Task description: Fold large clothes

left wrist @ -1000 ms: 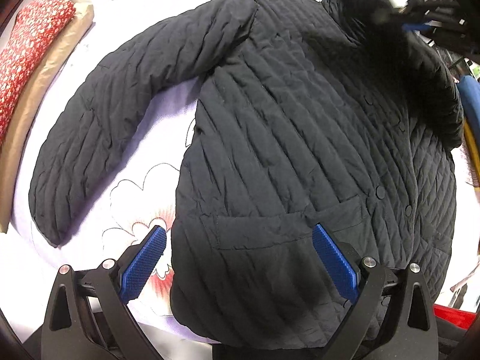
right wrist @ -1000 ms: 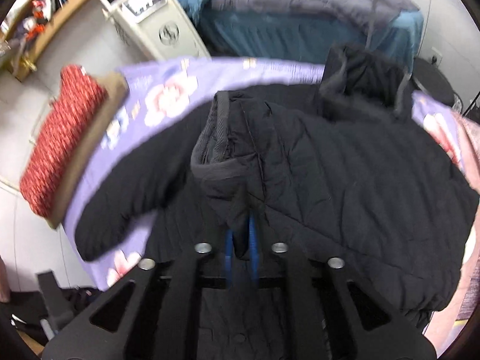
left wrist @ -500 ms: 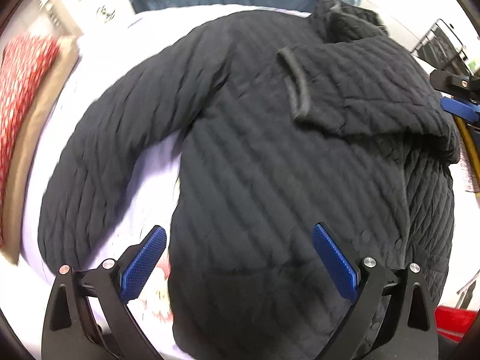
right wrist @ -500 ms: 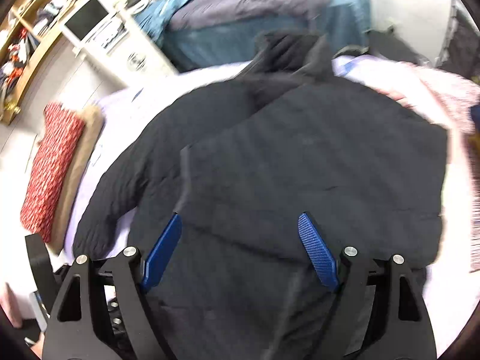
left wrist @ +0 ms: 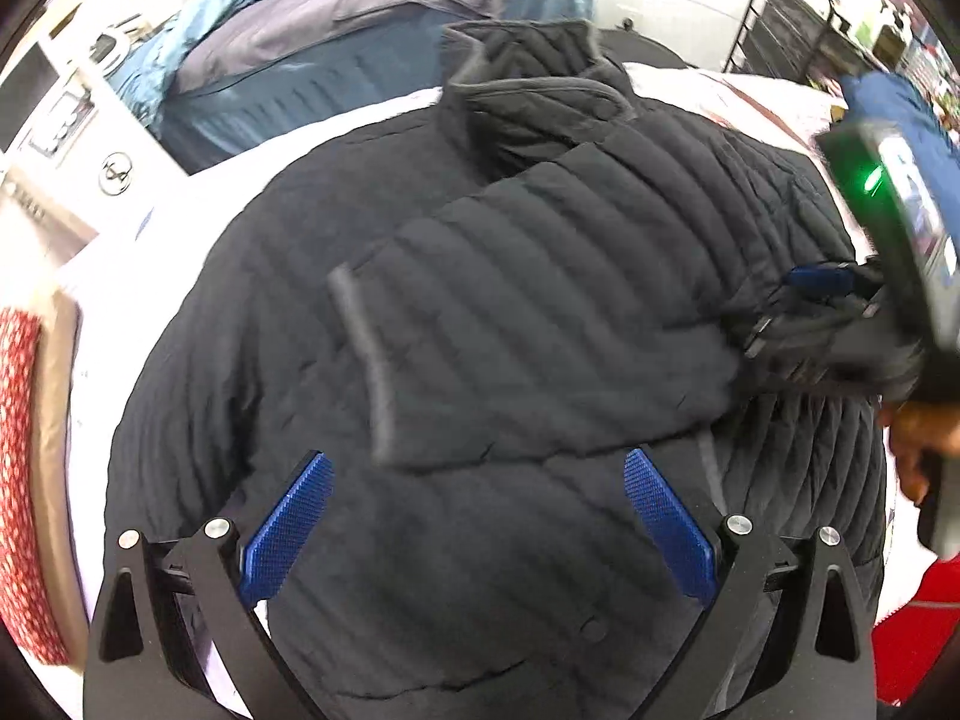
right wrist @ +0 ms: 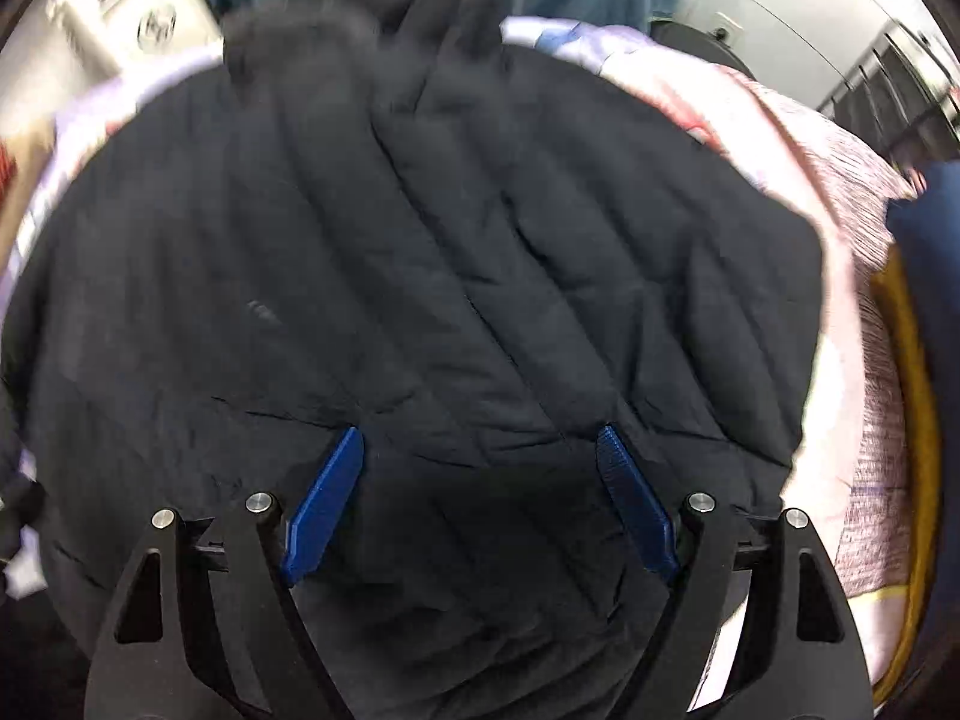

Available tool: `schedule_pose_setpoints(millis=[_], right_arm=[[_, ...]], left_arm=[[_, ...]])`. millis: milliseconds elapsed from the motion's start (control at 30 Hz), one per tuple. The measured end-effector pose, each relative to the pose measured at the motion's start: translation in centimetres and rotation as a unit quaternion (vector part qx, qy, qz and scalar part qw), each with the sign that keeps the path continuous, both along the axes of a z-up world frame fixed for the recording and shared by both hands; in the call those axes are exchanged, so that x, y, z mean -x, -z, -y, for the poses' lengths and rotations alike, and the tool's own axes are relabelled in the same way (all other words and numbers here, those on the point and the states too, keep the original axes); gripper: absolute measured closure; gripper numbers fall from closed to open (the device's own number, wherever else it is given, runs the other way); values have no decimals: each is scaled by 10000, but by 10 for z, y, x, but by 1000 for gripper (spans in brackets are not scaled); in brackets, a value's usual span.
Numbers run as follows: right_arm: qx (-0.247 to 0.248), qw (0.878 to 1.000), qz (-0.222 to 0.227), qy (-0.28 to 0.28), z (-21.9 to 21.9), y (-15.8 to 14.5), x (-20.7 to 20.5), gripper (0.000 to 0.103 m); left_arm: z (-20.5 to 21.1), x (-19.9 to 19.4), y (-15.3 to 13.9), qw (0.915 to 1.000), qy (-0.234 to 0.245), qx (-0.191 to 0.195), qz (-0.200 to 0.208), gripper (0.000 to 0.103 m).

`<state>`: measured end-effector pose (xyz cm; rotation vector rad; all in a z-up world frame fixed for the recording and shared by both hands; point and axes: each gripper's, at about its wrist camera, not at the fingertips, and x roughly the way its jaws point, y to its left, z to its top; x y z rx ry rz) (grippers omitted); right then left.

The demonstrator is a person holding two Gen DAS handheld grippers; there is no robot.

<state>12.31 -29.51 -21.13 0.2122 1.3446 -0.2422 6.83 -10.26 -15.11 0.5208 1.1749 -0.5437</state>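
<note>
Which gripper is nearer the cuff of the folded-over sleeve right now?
Left. The left gripper hovers just short of the cuff, jaws open; the right gripper is at the sleeve's far shoulder end.

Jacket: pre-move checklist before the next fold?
1. Right sleeve folded across the jacket front: ok, its cuff lies on the chest.
2. Left gripper free: ok, open, nothing between its pads.
3. Right gripper free: ok, open above the fabric; whether it touches, cannot tell.
4. Left sleeve folded in: not ok, it lies along the jacket's side near the pillow.
5. Collar flat: not ok, it stands up.
6. Hem position: cannot tell, the grippers hide it.
</note>
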Motion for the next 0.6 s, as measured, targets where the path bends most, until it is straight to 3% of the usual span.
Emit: schedule_pose_setpoints(millis=[233, 300, 400, 467, 600], right_arm=[[-155, 9996, 35, 219, 10, 16, -2, 20], [-152, 9994, 76, 303, 13, 4, -1, 20], [-105, 9950, 672, 730, 27, -26, 19, 20], [-198, 9922, 809, 930, 38, -34, 32, 20], [-395, 9951, 490, 762, 47, -18, 46, 20]], left_arm=[[45, -11, 19, 9992, 219, -306, 111, 7], [58, -18, 27, 9988, 258, -387, 168, 7], [75, -38, 49, 9967, 286, -725, 215, 7], [74, -45, 59, 9965, 188, -806, 70, 6], [67, -67, 82, 9956, -124, -767, -519, 5]])
